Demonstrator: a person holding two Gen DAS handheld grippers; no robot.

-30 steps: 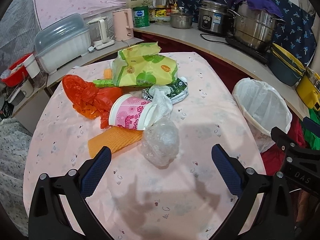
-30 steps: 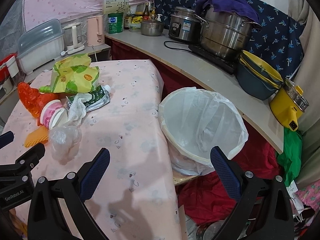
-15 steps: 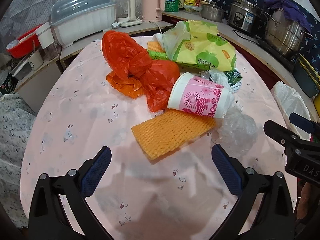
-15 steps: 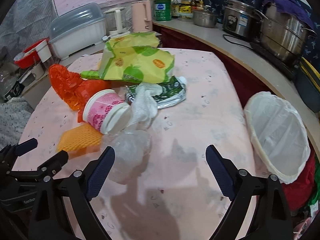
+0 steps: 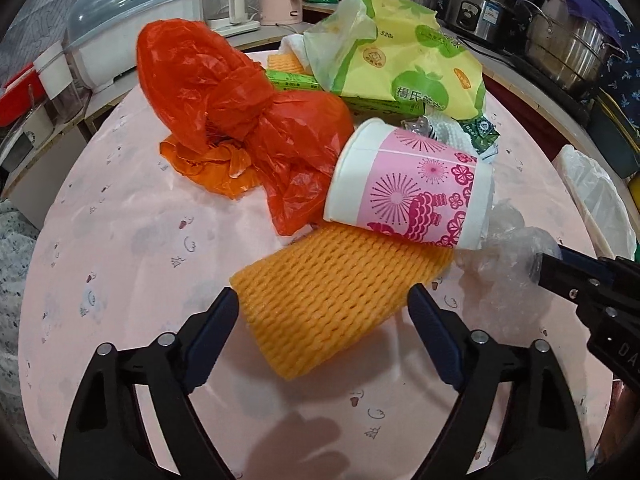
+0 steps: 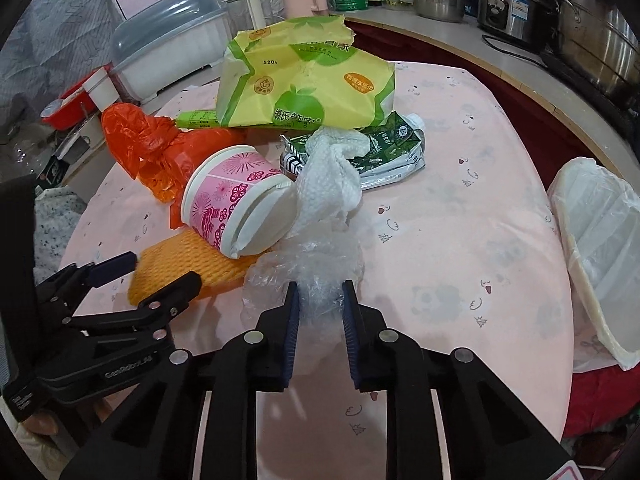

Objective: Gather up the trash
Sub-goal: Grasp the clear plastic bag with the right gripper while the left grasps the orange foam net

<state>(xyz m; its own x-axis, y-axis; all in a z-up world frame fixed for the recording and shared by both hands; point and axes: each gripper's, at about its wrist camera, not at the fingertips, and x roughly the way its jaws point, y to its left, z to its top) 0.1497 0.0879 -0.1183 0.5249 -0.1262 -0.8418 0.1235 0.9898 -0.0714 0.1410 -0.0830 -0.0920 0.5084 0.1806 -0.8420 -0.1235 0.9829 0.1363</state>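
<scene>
A heap of trash lies on the pink table (image 5: 120, 248): an orange foam net (image 5: 332, 296), a pink paper cup (image 5: 408, 188) on its side, a red plastic bag (image 5: 240, 116), a yellow-green wrapper (image 5: 404, 60), a white tissue (image 6: 332, 176) and a clear plastic wad (image 6: 316, 272). My left gripper (image 5: 322, 308) is open, its fingers on either side of the foam net. My right gripper (image 6: 318, 300) is shut on the clear plastic wad; it also shows in the left wrist view (image 5: 560, 268).
A white-lined bin (image 6: 600, 248) stands off the table's right edge. A green foil pack (image 6: 388, 148) lies behind the tissue. The counter behind holds a dish box (image 5: 132, 36), kettles, a rice cooker (image 5: 480, 0) and steel pots (image 5: 568, 44).
My left gripper has moved forward and narrowed around the foam net. My right gripper has moved to the clear plastic wad and closed on it.
</scene>
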